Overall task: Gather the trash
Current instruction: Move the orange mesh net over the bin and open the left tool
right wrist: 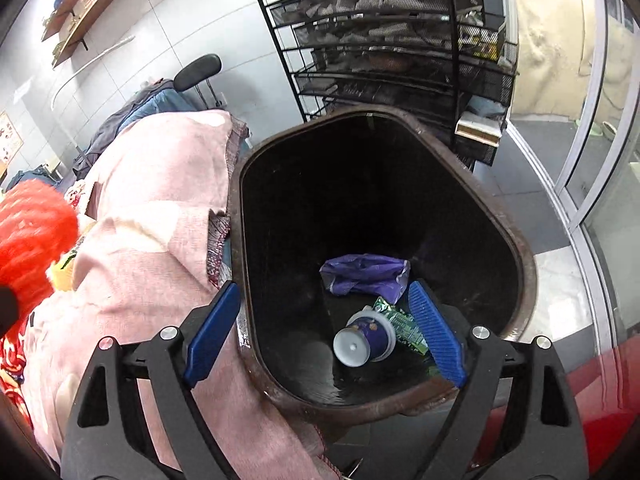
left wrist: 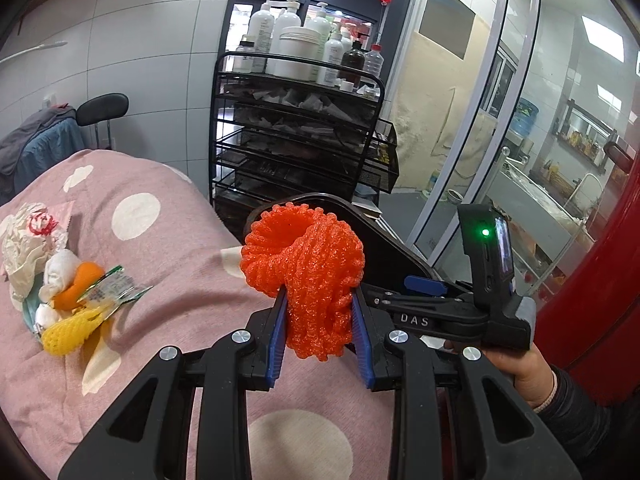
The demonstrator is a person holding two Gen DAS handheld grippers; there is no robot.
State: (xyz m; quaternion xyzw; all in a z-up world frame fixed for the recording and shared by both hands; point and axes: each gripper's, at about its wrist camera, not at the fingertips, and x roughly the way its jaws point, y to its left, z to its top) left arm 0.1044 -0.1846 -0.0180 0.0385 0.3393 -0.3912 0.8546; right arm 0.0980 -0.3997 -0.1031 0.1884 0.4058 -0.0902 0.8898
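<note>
two grippers in play. your left gripper is clamped on the orange foam net, blue pads pressing both sides of its lower part, the bulk of it bulging above the jaws. it's over the edge of the pink dotted blanket on the bed, with the dark trash bin just past it. your right gripper has its jaws wide apart, nothing between the pads; it's hanging over the bin's open mouth, pointing down into it. your right hand shows in the left view, holding that gripper's handle. bin already holds a purple wrapper, a small cup on its side and a green packet. remaining trash pile sits on the blanket well left of the net: crumpled white tissue, orange peel, green-edged wrapper, yellow foam net. black wire rack stands behind the bin.
</note>
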